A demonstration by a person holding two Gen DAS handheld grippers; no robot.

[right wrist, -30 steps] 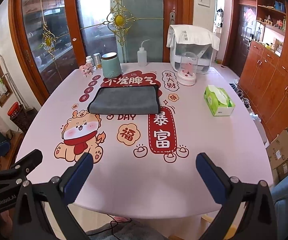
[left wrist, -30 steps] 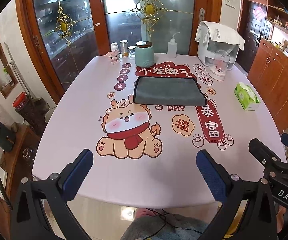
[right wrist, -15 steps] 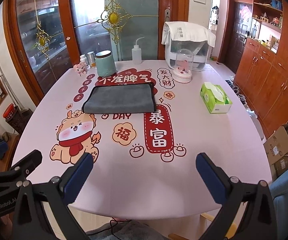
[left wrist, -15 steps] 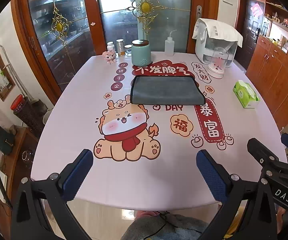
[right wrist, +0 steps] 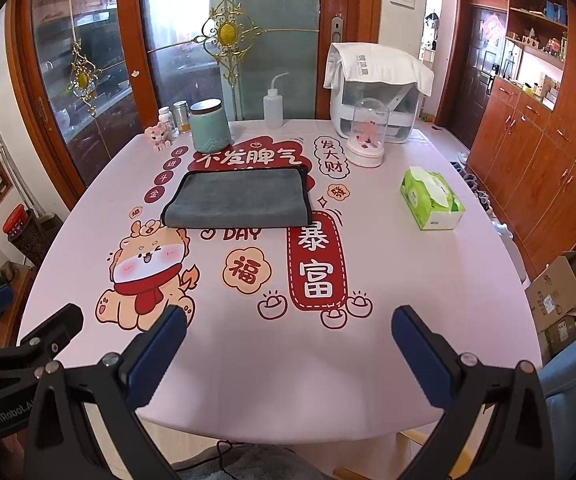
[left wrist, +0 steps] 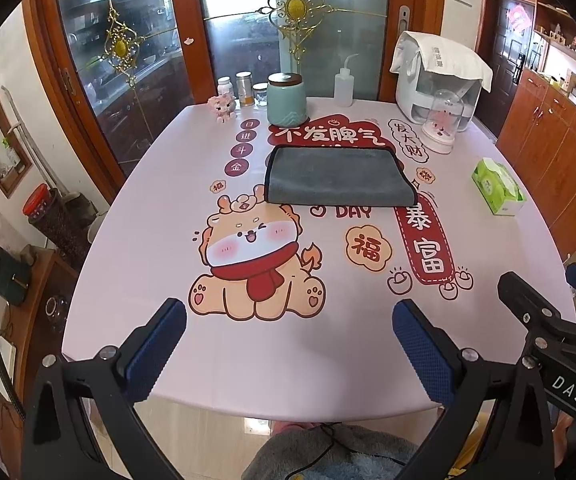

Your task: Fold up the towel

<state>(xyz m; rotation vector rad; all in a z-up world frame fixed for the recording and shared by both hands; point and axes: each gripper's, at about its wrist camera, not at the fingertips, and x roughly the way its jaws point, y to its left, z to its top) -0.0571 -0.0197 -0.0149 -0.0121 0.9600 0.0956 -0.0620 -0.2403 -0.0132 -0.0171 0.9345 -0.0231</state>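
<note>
A grey towel point(left wrist: 336, 176) lies folded flat in a rectangle on the far half of the pink printed table point(left wrist: 160, 240); it also shows in the right wrist view point(right wrist: 240, 199). My left gripper point(left wrist: 288, 320) is open and empty, held above the table's near edge, well short of the towel. My right gripper point(right wrist: 288, 328) is open and empty too, at the near edge to the right of the left one. Each gripper shows at the edge of the other's view.
Behind the towel stand a teal jar point(left wrist: 287, 99), small bottles point(left wrist: 244, 89), a pink figurine point(left wrist: 222, 108), a squeeze bottle point(left wrist: 344, 84), a glass dome point(right wrist: 367, 132) and a white appliance point(right wrist: 380, 92). A green tissue box point(right wrist: 432, 198) sits at the right. Wooden cabinets stand right.
Both grippers have drawn slightly back and up from the table; the towel looks a little farther away. The towel has not moved and both grippers stay open.
</note>
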